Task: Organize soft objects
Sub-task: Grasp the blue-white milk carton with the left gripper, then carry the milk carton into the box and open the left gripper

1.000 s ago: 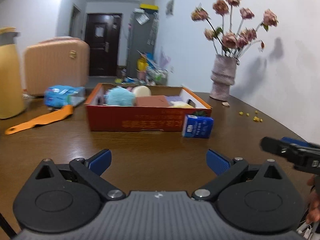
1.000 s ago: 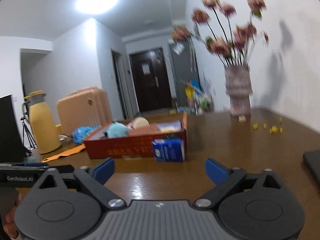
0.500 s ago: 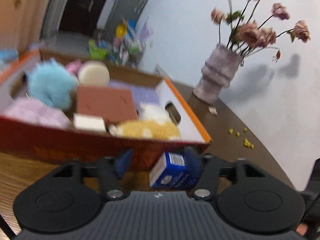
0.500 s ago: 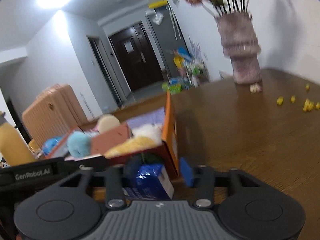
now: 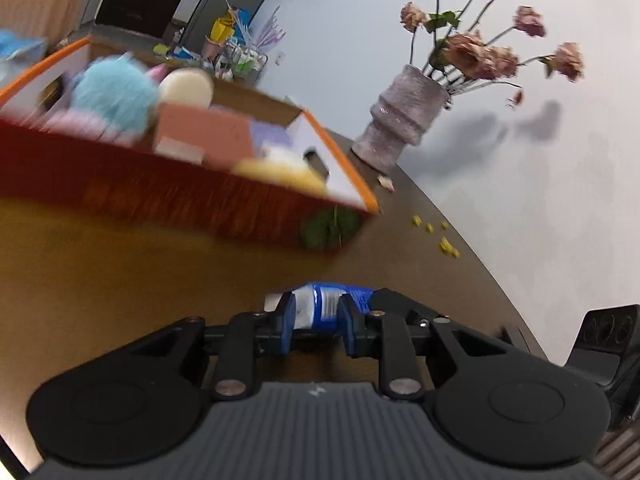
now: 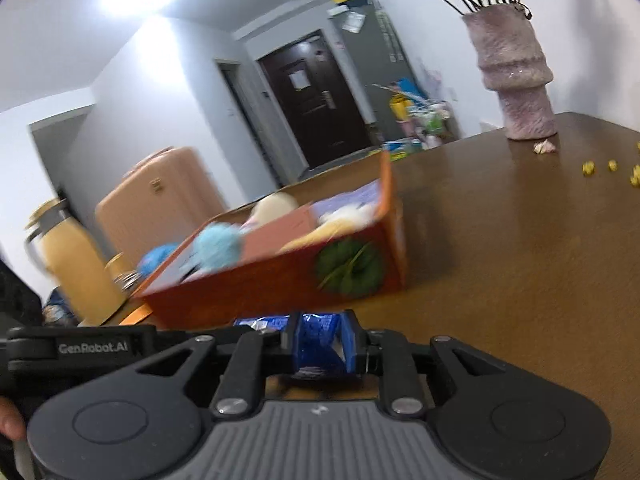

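A small blue tissue pack (image 5: 325, 303) lies on the brown table (image 5: 120, 280) in front of a red cardboard box (image 5: 160, 196). Both grippers have it between their blue pads, one at each end. My left gripper (image 5: 318, 322) is closing, its pads pressing the pack. In the right wrist view my right gripper (image 6: 320, 342) is closing too and squeezes the crumpled pack (image 6: 316, 334). The box (image 6: 272, 284) holds a fluffy blue ball (image 5: 114, 92), a cream round cushion (image 5: 186, 86), a brown block (image 5: 204, 136) and a yellow plush (image 5: 276, 172).
A pink vase of dried roses (image 5: 404, 120) stands by the wall at the far right, with yellow crumbs (image 5: 440, 240) near the table's edge. Left of the box are a yellow jug (image 6: 68, 256) and, behind it, a peach suitcase (image 6: 156, 196).
Both grippers came forward and down to the blue pack, from wide open to closed around it. The views have rolled and the box now looks tilted.
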`<act>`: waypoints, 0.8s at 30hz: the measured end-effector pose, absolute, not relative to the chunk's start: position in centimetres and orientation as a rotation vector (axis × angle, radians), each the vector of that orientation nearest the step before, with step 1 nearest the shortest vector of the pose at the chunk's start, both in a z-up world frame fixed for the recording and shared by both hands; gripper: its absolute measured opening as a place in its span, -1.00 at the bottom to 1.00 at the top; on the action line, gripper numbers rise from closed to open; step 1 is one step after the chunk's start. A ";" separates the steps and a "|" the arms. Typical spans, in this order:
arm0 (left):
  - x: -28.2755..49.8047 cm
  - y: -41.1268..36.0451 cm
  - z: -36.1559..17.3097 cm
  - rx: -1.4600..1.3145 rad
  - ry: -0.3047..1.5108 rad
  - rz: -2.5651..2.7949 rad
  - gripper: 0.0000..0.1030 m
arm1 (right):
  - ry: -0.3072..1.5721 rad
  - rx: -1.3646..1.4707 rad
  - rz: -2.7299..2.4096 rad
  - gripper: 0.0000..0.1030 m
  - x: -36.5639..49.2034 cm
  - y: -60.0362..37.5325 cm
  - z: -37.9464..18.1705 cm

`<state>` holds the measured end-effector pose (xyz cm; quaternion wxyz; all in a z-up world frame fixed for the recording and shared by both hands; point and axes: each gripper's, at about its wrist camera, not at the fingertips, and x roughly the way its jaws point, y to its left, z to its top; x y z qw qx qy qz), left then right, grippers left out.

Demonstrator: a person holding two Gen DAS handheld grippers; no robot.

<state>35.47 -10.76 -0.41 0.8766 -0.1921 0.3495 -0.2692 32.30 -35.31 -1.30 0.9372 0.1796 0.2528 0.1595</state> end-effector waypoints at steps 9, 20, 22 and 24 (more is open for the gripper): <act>21.2 -6.0 -0.9 -0.340 0.767 -0.639 -0.10 | 0.559 0.405 0.497 -0.30 18.8 -32.1 -2.0; 20.1 -4.1 -0.8 -0.401 0.740 -0.595 0.00 | 0.585 0.336 0.422 -0.23 17.6 -30.7 -1.4; 20.4 -4.2 -1.4 -0.411 0.762 -0.576 -0.09 | 0.610 0.341 0.403 -0.23 17.7 -30.3 -2.1; 20.6 -4.4 -2.1 -0.407 0.786 -0.574 -0.31 | 0.637 0.340 0.390 -0.36 17.8 -30.2 -2.8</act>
